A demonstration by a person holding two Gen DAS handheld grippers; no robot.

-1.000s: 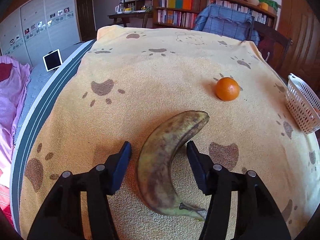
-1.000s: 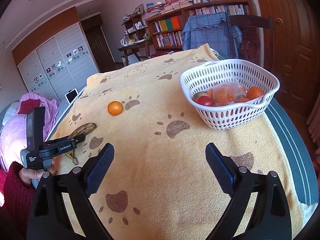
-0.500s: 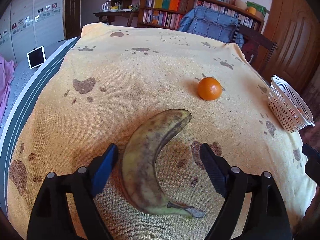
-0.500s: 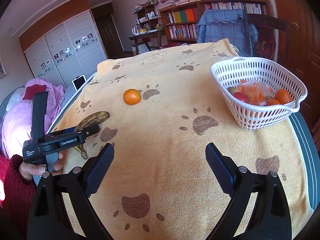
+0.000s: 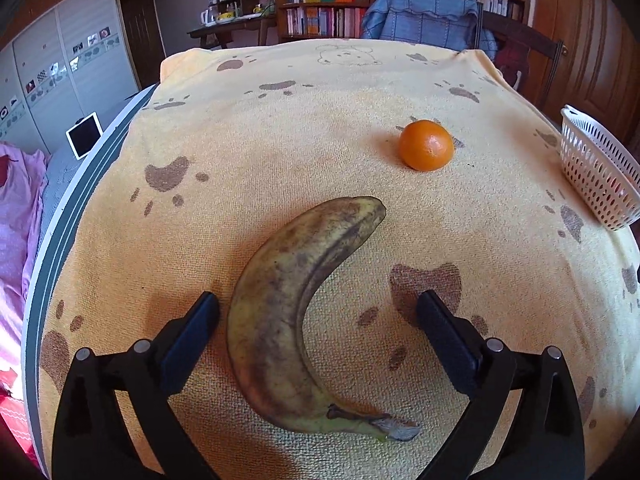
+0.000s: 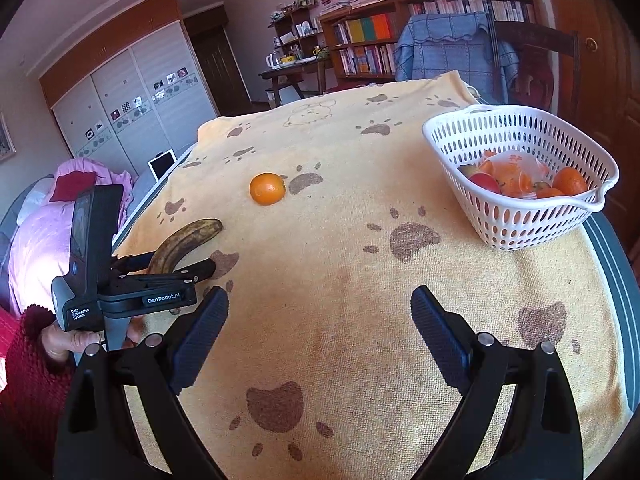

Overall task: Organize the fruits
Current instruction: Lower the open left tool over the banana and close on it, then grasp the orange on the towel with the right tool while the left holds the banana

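Banana [image 5: 296, 300], brown-spotted, lies on the paw-print towel [image 5: 280, 128] over the counter, between the spread left tongs [image 5: 318, 316], one finger just beside its outer curve. Beyond sits an orange [image 5: 426, 145]. Right tongs [image 6: 319, 316] hang apart over bare towel, near the white fruit basket [image 6: 520, 220].

You face a table draped in a yellow towel [image 5: 328, 128] printed with brown paw marks. Behind it, a chair [image 6: 536, 64] hung with a blue cover [image 6: 448, 56] stands before bookshelves [image 6: 400, 36]. To your left, a tablet [image 5: 85, 141] leans near pink bedding [image 5: 20, 208].
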